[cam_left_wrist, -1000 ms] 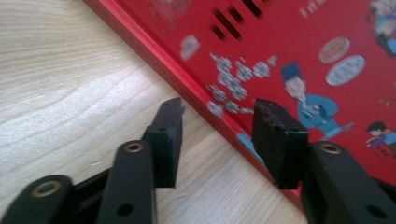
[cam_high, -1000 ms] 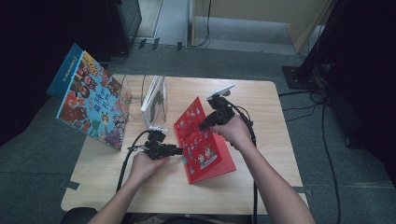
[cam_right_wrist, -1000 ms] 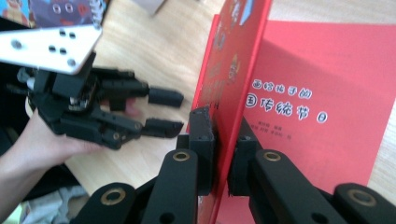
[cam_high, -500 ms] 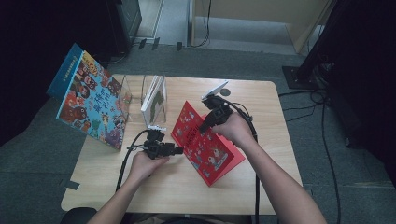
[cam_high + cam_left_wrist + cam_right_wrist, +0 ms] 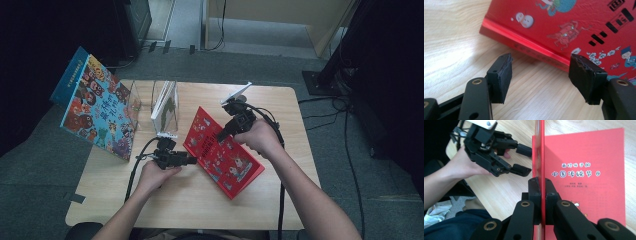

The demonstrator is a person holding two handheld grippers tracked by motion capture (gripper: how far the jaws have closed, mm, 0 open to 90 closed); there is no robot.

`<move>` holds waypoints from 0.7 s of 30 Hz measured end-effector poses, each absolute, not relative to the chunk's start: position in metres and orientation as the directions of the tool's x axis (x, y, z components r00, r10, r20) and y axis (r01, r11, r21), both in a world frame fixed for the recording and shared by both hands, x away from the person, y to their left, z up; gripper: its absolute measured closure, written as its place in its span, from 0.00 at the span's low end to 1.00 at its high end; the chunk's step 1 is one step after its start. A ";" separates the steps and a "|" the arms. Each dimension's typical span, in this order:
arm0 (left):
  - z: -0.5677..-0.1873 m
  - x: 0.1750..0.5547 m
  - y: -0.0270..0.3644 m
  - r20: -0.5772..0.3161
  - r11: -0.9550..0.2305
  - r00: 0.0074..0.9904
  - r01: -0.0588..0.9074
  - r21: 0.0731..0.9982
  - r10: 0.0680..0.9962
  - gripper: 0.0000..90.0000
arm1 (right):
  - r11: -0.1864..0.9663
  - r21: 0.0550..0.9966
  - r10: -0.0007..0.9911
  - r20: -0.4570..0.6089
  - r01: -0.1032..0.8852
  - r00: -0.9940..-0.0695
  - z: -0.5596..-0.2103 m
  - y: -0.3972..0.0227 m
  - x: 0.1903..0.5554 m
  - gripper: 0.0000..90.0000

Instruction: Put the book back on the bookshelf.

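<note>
Red book [image 5: 222, 150] tilted on table [image 5: 190, 200], cover pinched by right gripper [image 5: 222, 134]; left gripper [image 5: 192, 160] just beside spine, jaws just opened, gripping nothing

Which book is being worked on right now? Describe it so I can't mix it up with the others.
On the wooden table, look right of the clear stand with upright books. The red book lies in the middle, its front cover pinched and lifted by the right gripper, while the left gripper waits open at its spine. It is plain red with cartoon figures; the big propped book at left is blue.
</note>
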State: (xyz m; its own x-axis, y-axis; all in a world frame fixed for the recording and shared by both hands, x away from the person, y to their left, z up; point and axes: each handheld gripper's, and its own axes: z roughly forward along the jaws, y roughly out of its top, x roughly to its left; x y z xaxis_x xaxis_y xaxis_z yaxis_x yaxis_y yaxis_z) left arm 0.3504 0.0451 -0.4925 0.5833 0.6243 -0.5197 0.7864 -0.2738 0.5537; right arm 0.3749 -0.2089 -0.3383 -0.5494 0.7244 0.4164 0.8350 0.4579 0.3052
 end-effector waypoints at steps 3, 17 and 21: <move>-0.488 0.352 0.042 -0.522 -0.279 0.594 0.779 0.561 0.612 0.40 | 0.461 0.329 0.713 0.416 0.824 -0.565 -0.330 -0.211 0.372 0.99; -0.461 0.355 0.039 -0.530 -0.267 0.647 0.736 0.622 0.548 0.34 | 0.451 0.412 0.690 0.402 0.792 -0.602 -0.298 -0.221 0.360 0.99; -0.460 0.358 0.036 -0.546 -0.260 0.642 0.743 0.617 0.538 0.29 | 0.440 0.441 0.683 0.402 0.782 -0.610 -0.298 -0.223 0.357 0.99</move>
